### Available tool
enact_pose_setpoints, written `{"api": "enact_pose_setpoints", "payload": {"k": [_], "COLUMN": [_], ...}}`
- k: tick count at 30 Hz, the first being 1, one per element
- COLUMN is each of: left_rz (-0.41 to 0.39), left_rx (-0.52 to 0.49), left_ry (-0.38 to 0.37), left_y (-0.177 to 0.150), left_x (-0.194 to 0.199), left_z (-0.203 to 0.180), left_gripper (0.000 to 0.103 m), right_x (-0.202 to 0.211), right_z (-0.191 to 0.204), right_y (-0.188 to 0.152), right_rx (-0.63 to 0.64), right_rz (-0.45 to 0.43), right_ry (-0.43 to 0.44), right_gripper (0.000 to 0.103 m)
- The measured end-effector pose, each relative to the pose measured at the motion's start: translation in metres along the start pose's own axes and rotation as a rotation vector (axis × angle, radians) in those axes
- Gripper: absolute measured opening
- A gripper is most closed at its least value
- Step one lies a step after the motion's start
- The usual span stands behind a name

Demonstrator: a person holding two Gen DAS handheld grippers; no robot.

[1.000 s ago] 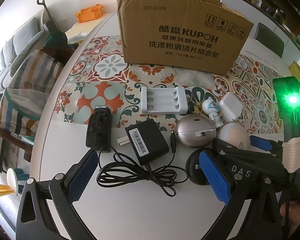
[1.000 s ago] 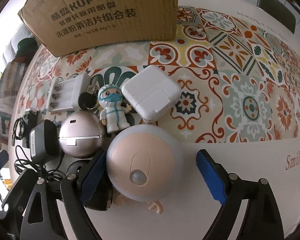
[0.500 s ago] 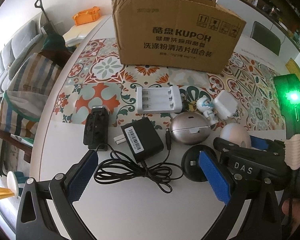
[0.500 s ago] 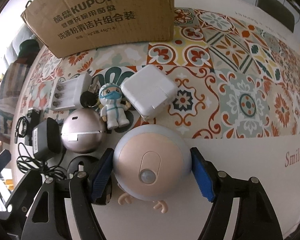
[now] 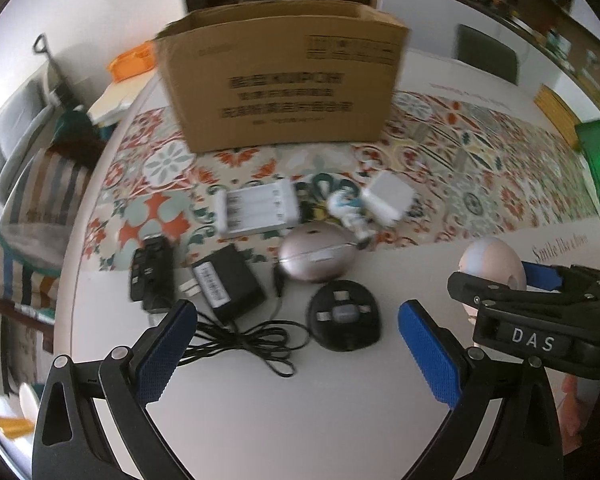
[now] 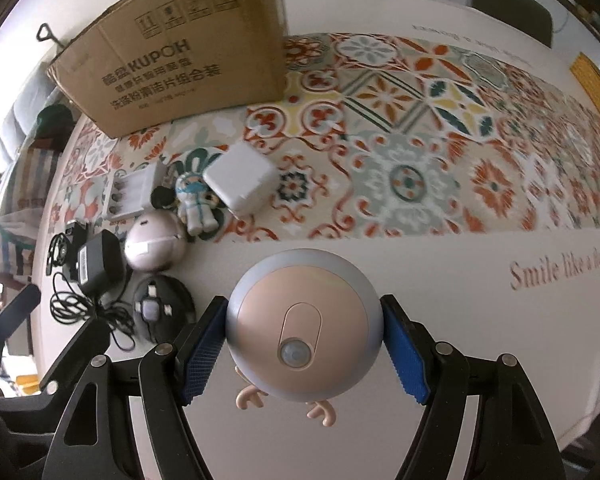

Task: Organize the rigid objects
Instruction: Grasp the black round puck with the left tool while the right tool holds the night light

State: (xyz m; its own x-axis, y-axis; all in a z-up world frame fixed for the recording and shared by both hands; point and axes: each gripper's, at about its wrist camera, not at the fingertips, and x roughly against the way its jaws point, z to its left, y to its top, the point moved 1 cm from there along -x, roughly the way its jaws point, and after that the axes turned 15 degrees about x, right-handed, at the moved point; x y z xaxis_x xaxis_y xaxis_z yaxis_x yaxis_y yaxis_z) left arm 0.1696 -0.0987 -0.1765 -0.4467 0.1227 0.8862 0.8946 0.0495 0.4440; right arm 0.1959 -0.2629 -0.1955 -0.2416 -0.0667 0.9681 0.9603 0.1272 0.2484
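In the left wrist view, the left gripper [image 5: 292, 344] is seen with its blue pads spread wide apart and nothing between them, above the white desk [image 5: 284, 420]. Just beyond it a black round base [image 5: 344, 320] and a black adapter [image 5: 226, 284] with a tangled cord [image 5: 240, 344] are laid out, with a silver dome [image 5: 316, 256], a white battery charger [image 5: 260, 210], a small figurine [image 5: 350, 210] and a white cube plug [image 5: 390, 198] further back. A cardboard box [image 5: 284, 80] is stood on the patterned mat [image 5: 480, 168]. At the right, the right gripper [image 5: 516, 280] is seen carrying a round lamp [image 5: 492, 260].

In the right wrist view, the round lamp [image 6: 304, 328] is clamped between the blue pads [image 6: 204, 352] of the right gripper [image 6: 303, 354], above the bare desk [image 6: 480, 300], well apart from the cardboard box [image 6: 172, 52].
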Motion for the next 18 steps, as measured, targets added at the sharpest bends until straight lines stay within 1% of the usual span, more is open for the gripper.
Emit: {"api": "enact_pose_setpoints", "payload": {"k": [5,11,12,13,18], "left_rz": [0.016,0.037,0.040,0.042,0.048], "left_rx": [-0.066,-0.131,-0.139,-0.143,-0.149], "left_ry": [-0.035,-0.053,-0.057,-0.059,-0.045], "left_y": [-0.010,-0.022,-0.024,-0.025,-0.029], "left_x": [-0.008,-0.025,-0.028,-0.030,-0.043], "left_z": [-0.018,-0.034,-0.036,-0.037,-0.038], "left_gripper": [0.099,0.094,0.091,0.086,0.078], "right_x": [0.003,-0.002,-0.003,-0.005,-0.009], "right_z": [-0.013,-0.020,-0.020,-0.019,-0.020], "right_y": [-0.014,-0.028,-0.030,-0.031,-0.035], "right_rx": [-0.038,-0.066,-0.067,-0.068,-0.070], "right_rz": [0.027,0.065,0.070,0.074,0.089], "right_ry": [-0.039,-0.047,-0.047,-0.047,-0.056], "right_gripper": [0.074,0.074,0.074,0.074,0.074]}}
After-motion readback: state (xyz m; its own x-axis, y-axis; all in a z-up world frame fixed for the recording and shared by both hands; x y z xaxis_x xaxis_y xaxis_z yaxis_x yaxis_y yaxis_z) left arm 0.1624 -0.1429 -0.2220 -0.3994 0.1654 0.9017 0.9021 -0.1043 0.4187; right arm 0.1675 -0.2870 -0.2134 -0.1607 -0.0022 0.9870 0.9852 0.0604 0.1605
